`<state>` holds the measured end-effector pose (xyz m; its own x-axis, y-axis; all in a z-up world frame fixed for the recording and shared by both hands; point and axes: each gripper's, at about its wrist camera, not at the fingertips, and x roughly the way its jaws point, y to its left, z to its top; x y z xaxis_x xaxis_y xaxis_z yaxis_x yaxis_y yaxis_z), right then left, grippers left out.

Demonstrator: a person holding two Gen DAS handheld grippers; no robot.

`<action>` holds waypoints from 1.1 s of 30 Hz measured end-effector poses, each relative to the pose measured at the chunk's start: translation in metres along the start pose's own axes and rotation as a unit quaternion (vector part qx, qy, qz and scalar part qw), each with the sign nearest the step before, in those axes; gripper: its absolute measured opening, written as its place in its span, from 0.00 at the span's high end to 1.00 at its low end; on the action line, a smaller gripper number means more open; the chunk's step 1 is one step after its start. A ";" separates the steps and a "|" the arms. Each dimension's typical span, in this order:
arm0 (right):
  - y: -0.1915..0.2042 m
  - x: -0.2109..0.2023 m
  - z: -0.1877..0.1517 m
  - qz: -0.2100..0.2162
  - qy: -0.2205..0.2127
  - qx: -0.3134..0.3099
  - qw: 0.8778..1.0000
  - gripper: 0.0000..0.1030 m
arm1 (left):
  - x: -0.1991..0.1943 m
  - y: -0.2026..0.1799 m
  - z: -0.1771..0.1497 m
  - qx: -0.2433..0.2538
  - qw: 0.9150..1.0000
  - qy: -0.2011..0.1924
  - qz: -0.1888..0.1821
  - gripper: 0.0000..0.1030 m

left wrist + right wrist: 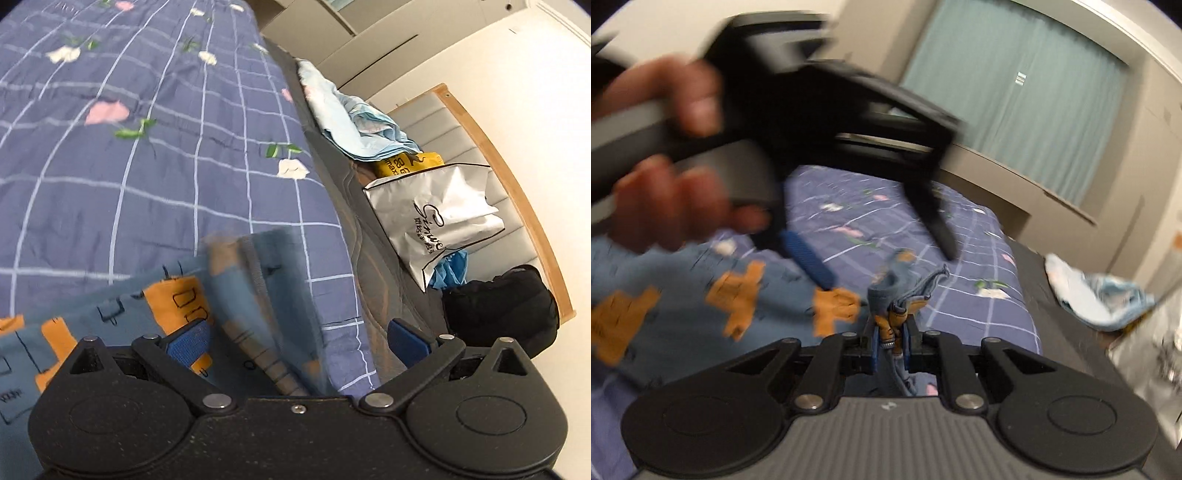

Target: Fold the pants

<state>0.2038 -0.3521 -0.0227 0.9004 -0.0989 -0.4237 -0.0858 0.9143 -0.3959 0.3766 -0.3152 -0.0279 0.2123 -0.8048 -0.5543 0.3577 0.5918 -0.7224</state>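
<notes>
The pants (110,317) are blue with orange patches and lie on a purple checked bed sheet (147,166). My left gripper (299,341) is open wide just over the pants, and blurred folds of fabric lie between its blue pads (188,343) without being pressed. In the right wrist view my right gripper (890,339) is shut on a bunched edge of the pants (683,314) and holds it above the sheet (979,258). The left gripper (886,269), held by a hand (665,206), shows blurred at the upper left with its fingers spread.
Beside the bed sheet runs a dark mattress edge (343,206). On it lie a light blue cloth (351,118), a yellow bag (406,164), a white shopping bag (436,221) and a black bag (498,310). A wood-edged headboard (517,192) and a curtained window (1015,92) lie beyond.
</notes>
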 end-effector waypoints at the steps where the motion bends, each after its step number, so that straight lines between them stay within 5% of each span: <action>1: 0.006 0.000 -0.001 0.002 0.001 -0.012 1.000 0.87 | 0.001 0.002 -0.001 -0.006 1.000 -0.001 0.004 0.09; 5: 0.022 0.003 -0.004 0.007 0.005 -0.033 0.999 0.87 | 0.005 0.010 -0.004 -0.022 0.999 -0.007 0.022 0.29; 10: 0.028 0.001 -0.007 0.003 0.003 -0.040 0.999 0.87 | 0.000 0.016 -0.004 -0.035 0.998 -0.021 0.053 0.79; 12: 0.030 -0.005 -0.007 0.001 0.002 -0.039 0.999 0.87 | -0.005 0.016 -0.005 -0.034 0.997 -0.028 0.057 0.86; 22: 0.042 -0.047 0.017 0.007 -0.039 -0.043 0.998 0.87 | -0.076 -0.030 -0.019 0.053 0.988 -0.077 0.122 0.88; 33: 0.094 -0.095 0.043 0.091 -0.060 -0.045 0.993 0.87 | -0.162 0.001 -0.071 0.041 0.977 -0.093 0.188 0.88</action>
<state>0.1285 -0.2394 0.0152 0.9106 0.1169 -0.3964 -0.2845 0.8730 -0.3962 0.2779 -0.1812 0.0323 0.5009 -0.5305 -0.6838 0.2936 0.8474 -0.4423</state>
